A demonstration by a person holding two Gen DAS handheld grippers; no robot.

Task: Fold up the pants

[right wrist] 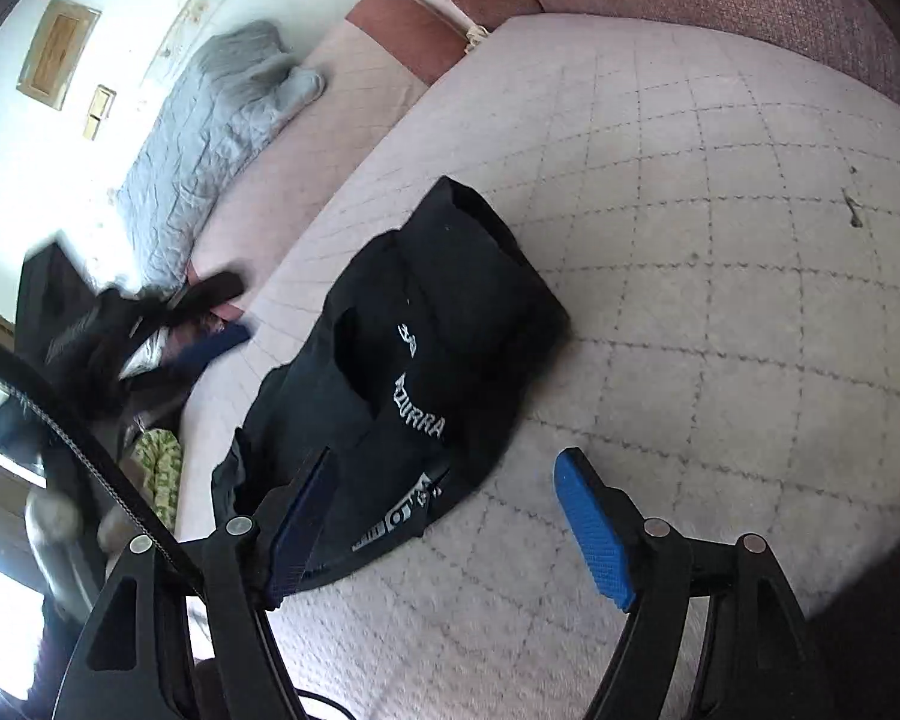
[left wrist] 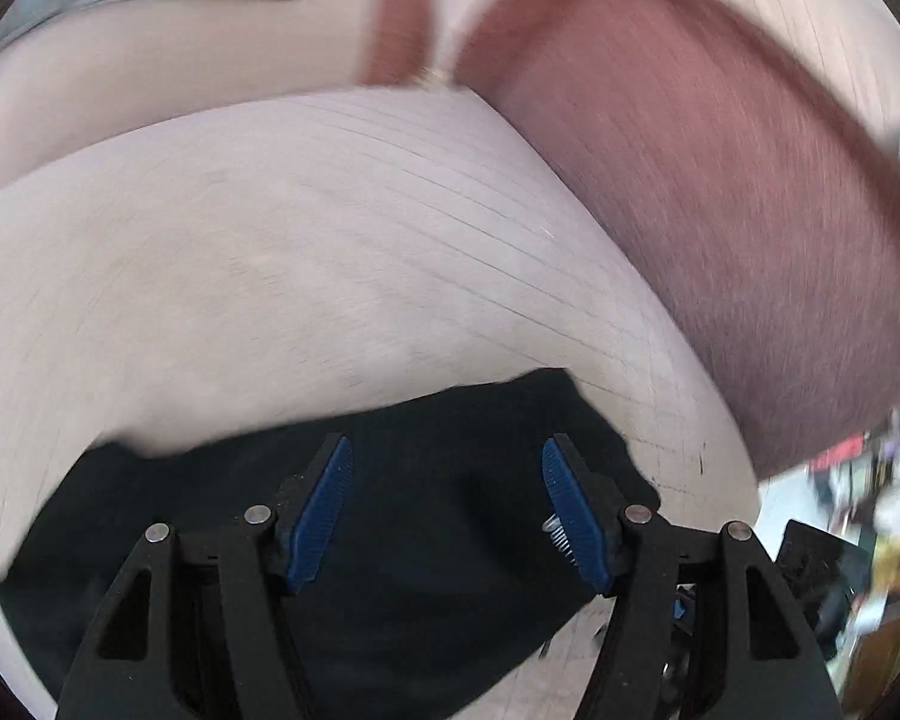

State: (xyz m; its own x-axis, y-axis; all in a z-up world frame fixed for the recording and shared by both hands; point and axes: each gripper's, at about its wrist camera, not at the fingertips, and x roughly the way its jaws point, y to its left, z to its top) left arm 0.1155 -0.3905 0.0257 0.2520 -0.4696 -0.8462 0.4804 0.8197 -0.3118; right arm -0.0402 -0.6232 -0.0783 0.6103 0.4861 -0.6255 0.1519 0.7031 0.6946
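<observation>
Your black pants [right wrist: 408, 372] lie in a folded bundle on the quilted sofa cushion [right wrist: 720, 210], so the fold looks nearly done. Your right gripper [right wrist: 450, 516] has its jaws spread and empty above the bundle's near end; your left gripper [left wrist: 444, 510] hangs apart over dark cloth, gripping nothing. Next, square the loose edges.

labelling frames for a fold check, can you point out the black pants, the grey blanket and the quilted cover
black pants [right wrist: 444, 324]: right wrist view, on the folded upper layer above the white lettering
grey blanket [right wrist: 210, 138]: right wrist view, mid-spread of the fabric
quilted cover [right wrist: 720, 252]: right wrist view, bare patch right of the pants
</observation>
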